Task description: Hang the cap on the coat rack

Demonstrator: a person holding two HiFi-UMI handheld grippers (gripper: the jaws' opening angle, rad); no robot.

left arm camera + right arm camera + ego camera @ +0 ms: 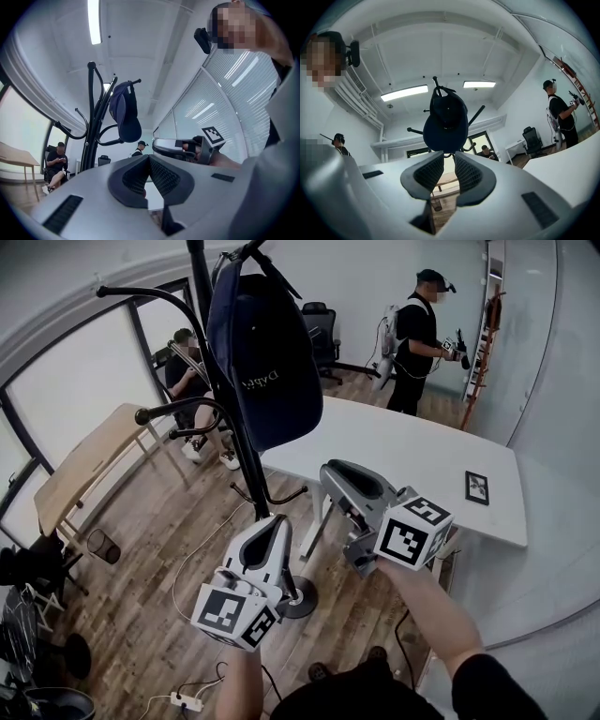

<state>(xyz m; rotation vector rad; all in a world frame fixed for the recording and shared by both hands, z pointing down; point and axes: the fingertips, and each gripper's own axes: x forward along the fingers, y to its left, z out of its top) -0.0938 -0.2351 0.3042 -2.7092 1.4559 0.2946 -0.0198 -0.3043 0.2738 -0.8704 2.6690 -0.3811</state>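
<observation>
one cap [267, 362], white lettering [260, 381] illegible

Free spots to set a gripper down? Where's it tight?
The white table is bare between the coat rack and the small frame near its right end. Crowded around the rack's hooks, where the cap hangs.

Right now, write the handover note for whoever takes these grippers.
Left gripper: shut, empty, held low, clear of the rack.
Right gripper: jaws slightly apart, empty, pointing up at the cap.
Cap: hangs from a hook at the rack's top, neither gripper touching it.
Done: cap is hung.
To do: probably nothing; perhaps check that it sits securely on the hook.
</observation>
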